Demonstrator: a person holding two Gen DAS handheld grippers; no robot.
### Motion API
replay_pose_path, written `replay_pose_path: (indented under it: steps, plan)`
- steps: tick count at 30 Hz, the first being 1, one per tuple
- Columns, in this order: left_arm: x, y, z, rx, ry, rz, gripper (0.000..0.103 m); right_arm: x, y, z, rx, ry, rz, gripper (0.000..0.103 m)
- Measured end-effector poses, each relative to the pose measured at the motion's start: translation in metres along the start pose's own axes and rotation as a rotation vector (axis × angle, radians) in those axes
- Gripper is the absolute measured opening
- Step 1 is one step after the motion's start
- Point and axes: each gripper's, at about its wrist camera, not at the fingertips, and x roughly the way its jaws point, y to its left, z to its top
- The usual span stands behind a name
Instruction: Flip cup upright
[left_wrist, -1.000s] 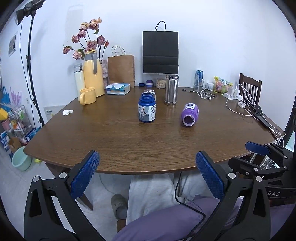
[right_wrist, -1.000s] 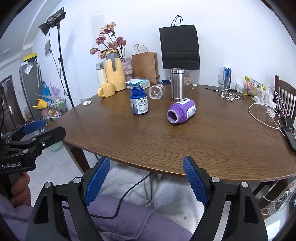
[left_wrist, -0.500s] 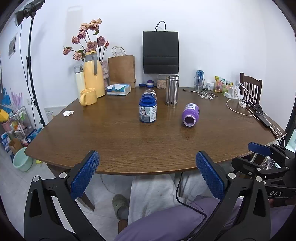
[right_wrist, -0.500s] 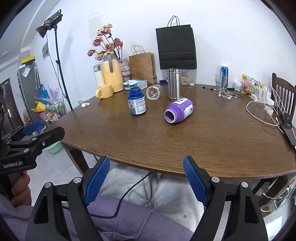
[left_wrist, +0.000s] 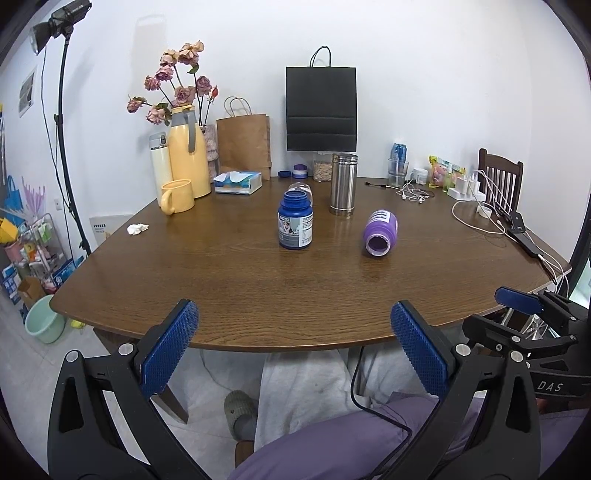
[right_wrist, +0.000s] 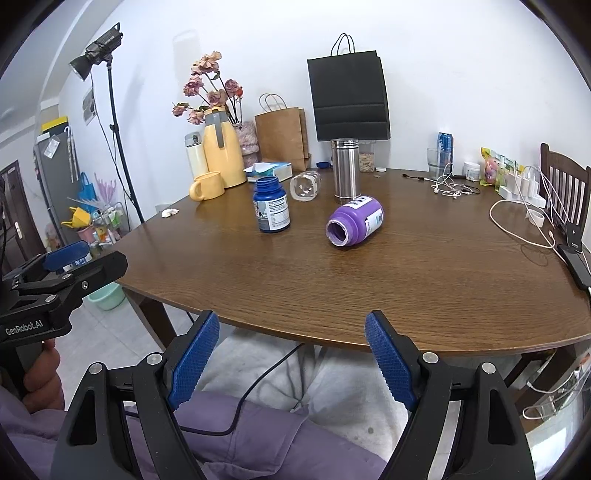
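A purple cup-like bottle (left_wrist: 380, 232) (right_wrist: 354, 225) lies on its side on the brown table (right_wrist: 369, 288), its open mouth facing me. A clear glass (right_wrist: 304, 186) also lies on its side further back, partly hidden in the left wrist view behind the upright blue bottle (left_wrist: 295, 221) (right_wrist: 271, 210). My left gripper (left_wrist: 294, 314) is open and empty, held short of the table's near edge. Beside it, my right gripper (right_wrist: 291, 321) is open and empty too. Both are well short of the cups.
A steel tumbler (left_wrist: 343, 184) stands upright behind the purple bottle. A yellow mug (left_wrist: 177, 195), a yellow jug (left_wrist: 186, 151), flowers, a tissue box (left_wrist: 238, 182) and paper bags line the back. Cables and chargers (right_wrist: 524, 206) lie at the right. A person's legs are below the table edge.
Both views have shifted only slightly. Nothing on the table has moved and both grippers stay open.
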Motion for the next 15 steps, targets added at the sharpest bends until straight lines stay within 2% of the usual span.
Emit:
replay_pose_path:
  steps: [15]
  plan:
    - [-0.0003, -0.0011, -0.0002, 0.000, 0.001, 0.000, 0.103, 0.0009, -0.0008, 0.0008, 0.000, 0.002, 0.001, 0.086]
